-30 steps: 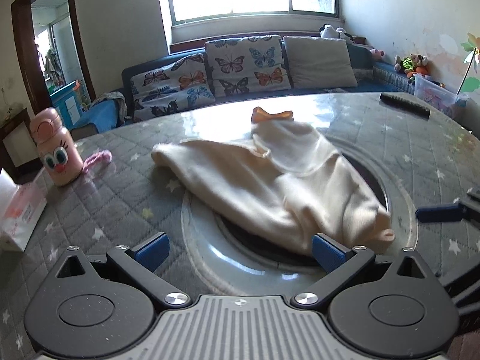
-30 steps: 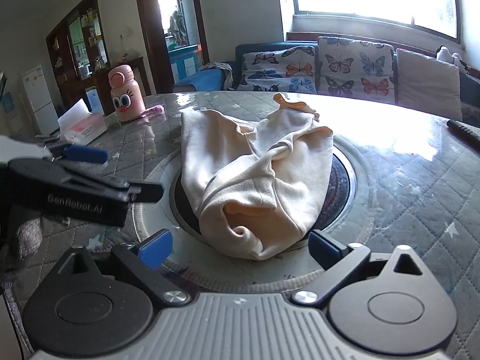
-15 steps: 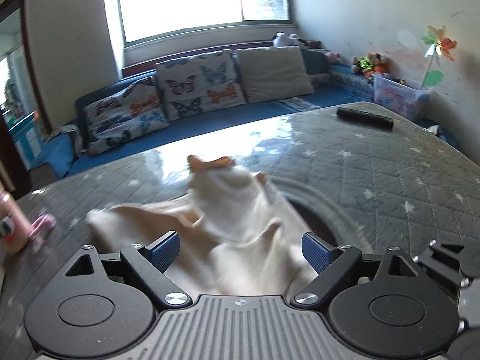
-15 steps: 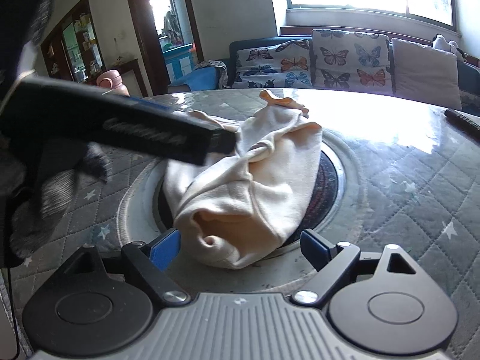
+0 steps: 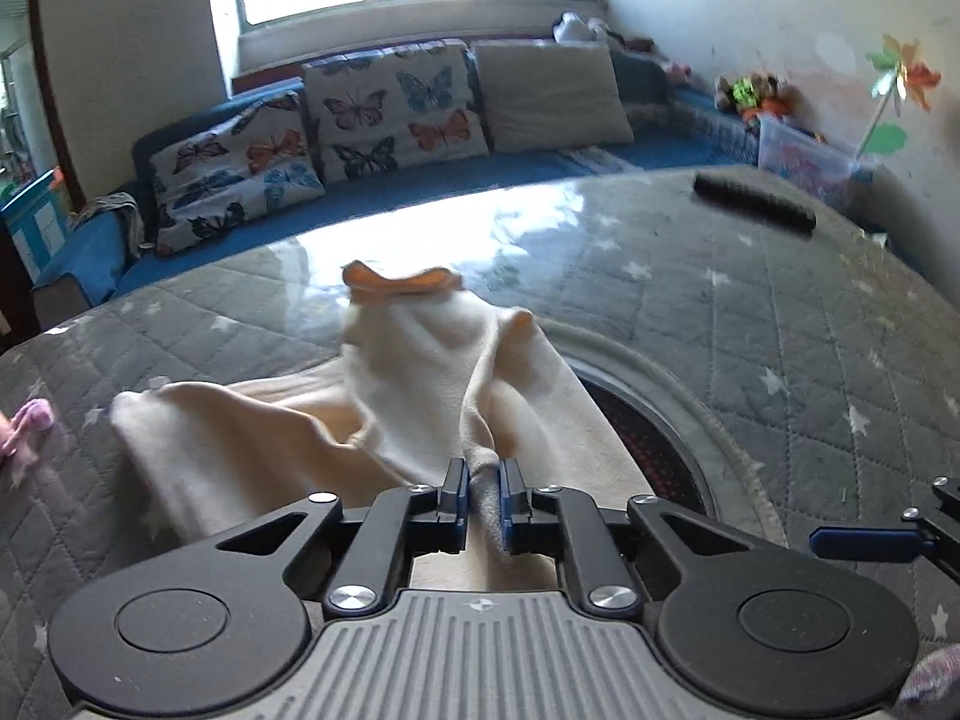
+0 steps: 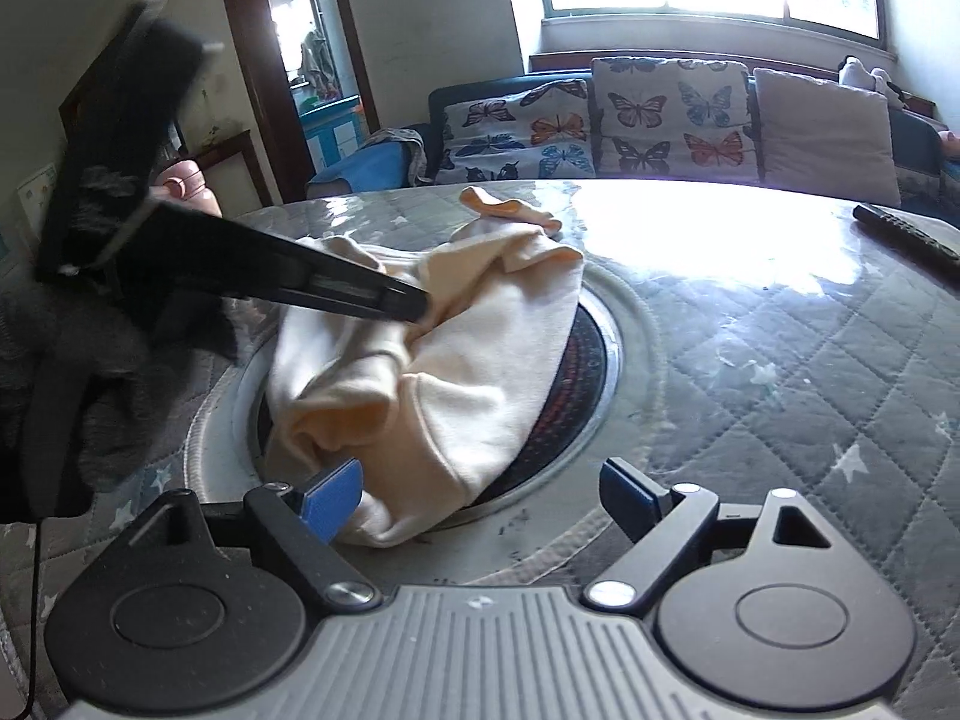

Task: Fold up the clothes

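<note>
A cream garment (image 5: 252, 444) with an orange cuff (image 5: 399, 282) lies crumpled over the round inset of the grey quilted table (image 5: 780, 330). My left gripper (image 5: 483, 495) is closing, its blue pads pressing on a raised fold near the garment's middle. In the right wrist view the left gripper (image 6: 414, 303) reaches in from the left onto the cream garment (image 6: 480, 372). My right gripper (image 6: 480, 492) stands open at the garment's near end; its left pad overlaps the cloth without pinching it. One blue finger (image 5: 858, 542) of it shows at the right edge of the left wrist view.
A black remote (image 5: 753, 201) lies at the table's far right. A pink bottle (image 6: 186, 180) stands at the far left, partly hidden by the left gripper. A sofa with butterfly cushions (image 5: 390, 114) runs behind the table. A gloved hand (image 6: 72, 372) holds the left gripper.
My left gripper moved forward over the garment and went from wide open to shut on a fold. The right gripper crept closer to the garment's near end, still open.
</note>
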`<state>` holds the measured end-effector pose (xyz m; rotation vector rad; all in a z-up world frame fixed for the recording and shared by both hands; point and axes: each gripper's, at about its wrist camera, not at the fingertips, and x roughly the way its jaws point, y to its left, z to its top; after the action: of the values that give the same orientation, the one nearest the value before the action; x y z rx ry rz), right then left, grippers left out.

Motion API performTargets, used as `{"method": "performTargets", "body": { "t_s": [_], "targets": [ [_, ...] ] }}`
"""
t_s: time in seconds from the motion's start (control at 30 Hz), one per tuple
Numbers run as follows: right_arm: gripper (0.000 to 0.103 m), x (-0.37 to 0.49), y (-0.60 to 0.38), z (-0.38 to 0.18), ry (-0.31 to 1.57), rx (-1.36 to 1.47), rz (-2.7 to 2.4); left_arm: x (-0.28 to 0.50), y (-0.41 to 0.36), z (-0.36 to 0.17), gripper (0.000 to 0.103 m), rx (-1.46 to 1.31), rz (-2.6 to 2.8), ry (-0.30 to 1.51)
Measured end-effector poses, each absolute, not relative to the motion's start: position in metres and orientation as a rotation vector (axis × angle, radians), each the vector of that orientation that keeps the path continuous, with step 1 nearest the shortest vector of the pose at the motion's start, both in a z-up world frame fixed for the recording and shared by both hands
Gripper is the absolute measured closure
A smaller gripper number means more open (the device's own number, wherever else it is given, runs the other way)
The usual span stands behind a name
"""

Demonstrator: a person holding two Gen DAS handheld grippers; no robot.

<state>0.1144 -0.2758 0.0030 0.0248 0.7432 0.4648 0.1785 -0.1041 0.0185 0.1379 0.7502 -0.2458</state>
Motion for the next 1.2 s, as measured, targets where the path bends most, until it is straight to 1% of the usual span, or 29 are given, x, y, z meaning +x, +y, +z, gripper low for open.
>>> {"method": "performTargets", "body": {
  "t_s": [0.3,0.6,0.87,1.07,1.13,1.17,1.2],
  "targets": [
    [0.016,0.115,-0.277,0.007,0.727,0.030,0.466,0.131,-0.041,0.044,0.093,0.024,-0.112,0.679],
    [0.018,0.121,-0.270,0.014,0.711,0.021,0.485,0.069,0.011,0.041,0.094,-0.061,0.016,0.698],
    [0.026,0.146,-0.263,0.012,0.727,0.007,0.481,0.023,0.041,0.021,0.094,-0.106,0.061,0.771],
    [0.033,0.181,-0.251,0.009,0.729,-0.042,0.454,0.007,0.064,0.013,0.093,-0.135,0.083,0.816],
    [0.035,0.197,-0.245,0.006,0.729,-0.055,0.444,0.005,0.067,0.014,0.093,-0.138,0.064,0.820],
    [0.037,0.203,-0.242,0.004,0.732,-0.057,0.441,0.005,0.067,0.016,0.089,-0.131,0.054,0.817],
    [0.039,0.210,-0.239,0.003,0.735,-0.058,0.439,0.004,0.066,0.017,0.088,-0.124,0.044,0.815]
  ]
}}
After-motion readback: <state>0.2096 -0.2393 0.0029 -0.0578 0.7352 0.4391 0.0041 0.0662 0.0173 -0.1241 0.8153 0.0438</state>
